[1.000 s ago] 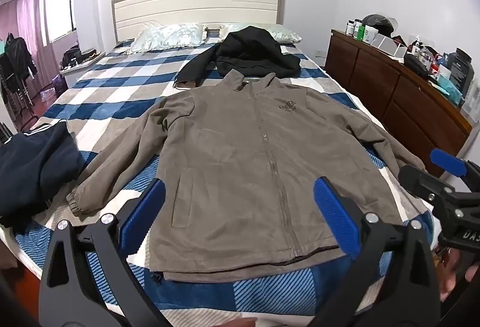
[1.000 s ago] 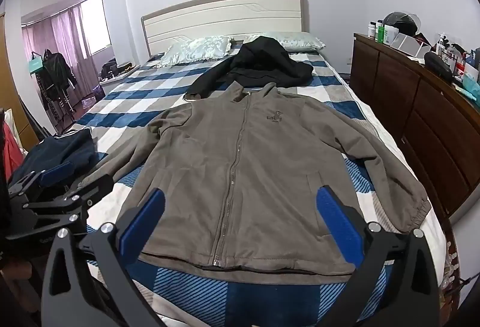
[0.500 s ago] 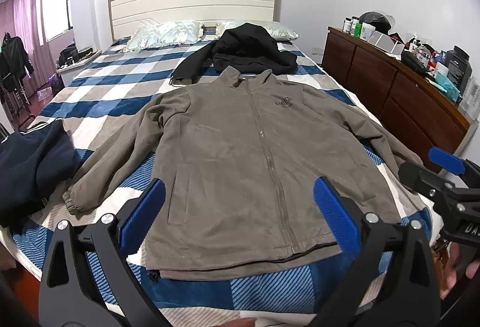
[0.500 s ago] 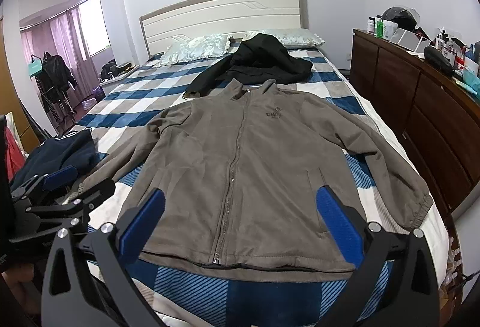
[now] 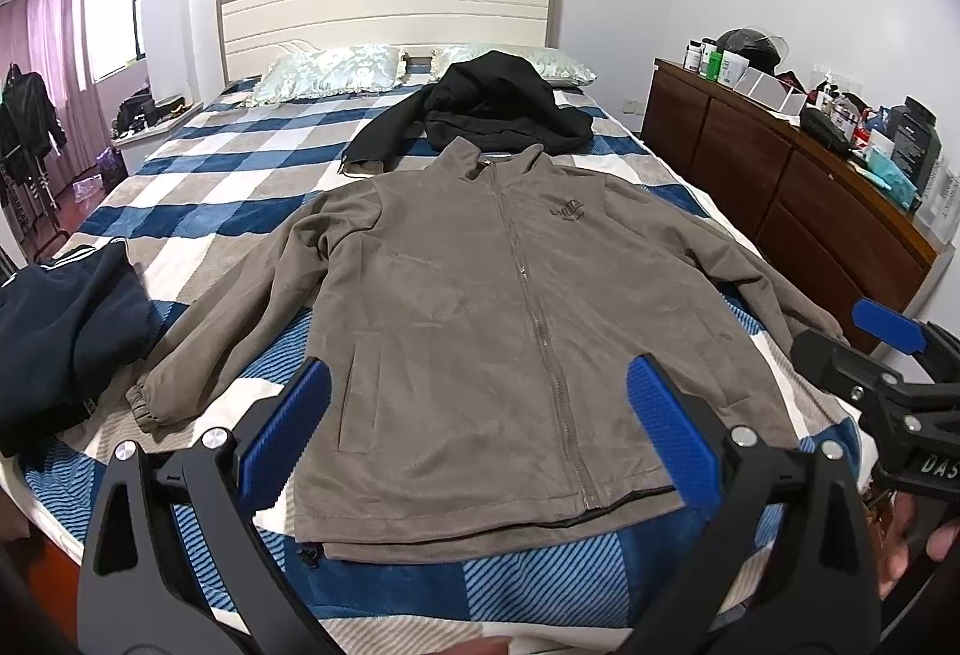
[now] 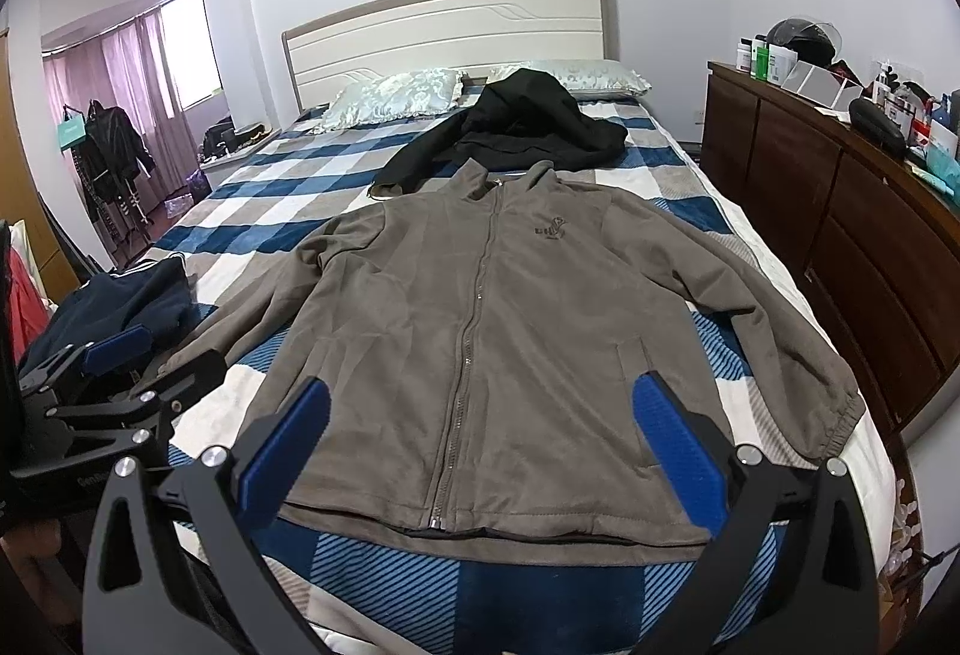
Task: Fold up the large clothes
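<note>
A grey-brown zip jacket [image 5: 480,331] lies flat, front up and zipped, on the checked bed, sleeves spread to both sides; it also shows in the right wrist view [image 6: 498,331]. My left gripper [image 5: 480,433] is open and empty, above the jacket's hem near the foot of the bed. My right gripper [image 6: 486,445] is open and empty, also over the hem. Each gripper shows at the edge of the other's view: the right one [image 5: 888,355] and the left one [image 6: 120,361].
A black hooded garment [image 5: 498,108] lies behind the jacket's collar, by the pillows [image 5: 330,69]. A dark navy garment [image 5: 60,319] sits on the bed's left edge. A brown dresser [image 5: 810,199] with clutter stands along the right. A clothes rack [image 6: 114,156] stands at far left.
Both grippers have drawn back a little and risen, so the jacket sits slightly farther away in both views. The jacket has not moved and both grippers stay open.
</note>
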Motion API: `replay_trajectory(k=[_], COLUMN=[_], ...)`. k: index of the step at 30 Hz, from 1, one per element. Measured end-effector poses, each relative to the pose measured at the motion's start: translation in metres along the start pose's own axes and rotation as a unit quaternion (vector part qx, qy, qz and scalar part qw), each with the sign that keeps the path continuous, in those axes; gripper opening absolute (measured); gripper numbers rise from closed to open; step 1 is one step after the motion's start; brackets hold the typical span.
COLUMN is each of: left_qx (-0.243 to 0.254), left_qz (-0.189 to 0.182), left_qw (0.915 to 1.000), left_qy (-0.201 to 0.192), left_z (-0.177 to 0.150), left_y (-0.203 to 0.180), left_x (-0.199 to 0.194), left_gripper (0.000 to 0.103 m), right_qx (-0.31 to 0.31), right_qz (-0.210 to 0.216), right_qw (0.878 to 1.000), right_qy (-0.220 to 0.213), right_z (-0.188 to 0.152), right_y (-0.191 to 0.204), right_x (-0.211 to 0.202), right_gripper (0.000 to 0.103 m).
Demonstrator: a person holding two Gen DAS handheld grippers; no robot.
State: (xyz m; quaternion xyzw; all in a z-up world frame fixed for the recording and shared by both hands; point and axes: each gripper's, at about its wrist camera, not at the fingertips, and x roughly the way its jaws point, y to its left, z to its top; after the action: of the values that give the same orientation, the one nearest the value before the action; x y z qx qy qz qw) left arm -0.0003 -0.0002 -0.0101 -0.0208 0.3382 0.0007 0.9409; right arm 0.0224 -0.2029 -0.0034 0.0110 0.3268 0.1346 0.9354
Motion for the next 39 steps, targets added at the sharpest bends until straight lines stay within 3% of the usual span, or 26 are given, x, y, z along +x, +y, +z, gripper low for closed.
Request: replay_trajectory(k=[23, 28, 32, 39], left_qx=[0.002, 0.007, 0.008, 0.009], left_qz=[0.001, -0.012, -0.007, -0.011], left_qw=[1.0, 0.9999, 0.9997, 0.9998], left_qy=[-0.004, -0.001, -0.02, -0.014], left_z=[0.0, 0.002, 0.006, 0.007], left_y=[0.002, 0.001, 0.0, -0.001], left_x=[-0.006, -0.007, -0.014, -0.009], left_gripper=[0.097, 0.097, 0.097, 0.097], right_qx=[-0.002, 0.01, 0.008, 0.023], right_qz=[0.001, 0.034, 0.026, 0.025], right_qw=[1.0, 0.999, 1.0, 0.999], right_qy=[0.003, 0.02, 0.0, -0.004], right_z=[-0.003, -0.002, -0.002, 0.002], right_y=[0.009, 0.008, 0.011, 0.001], right_x=[-0.002, -0.001, -0.006, -0.006], right_gripper=[0.099, 0.099, 0.099, 0.099])
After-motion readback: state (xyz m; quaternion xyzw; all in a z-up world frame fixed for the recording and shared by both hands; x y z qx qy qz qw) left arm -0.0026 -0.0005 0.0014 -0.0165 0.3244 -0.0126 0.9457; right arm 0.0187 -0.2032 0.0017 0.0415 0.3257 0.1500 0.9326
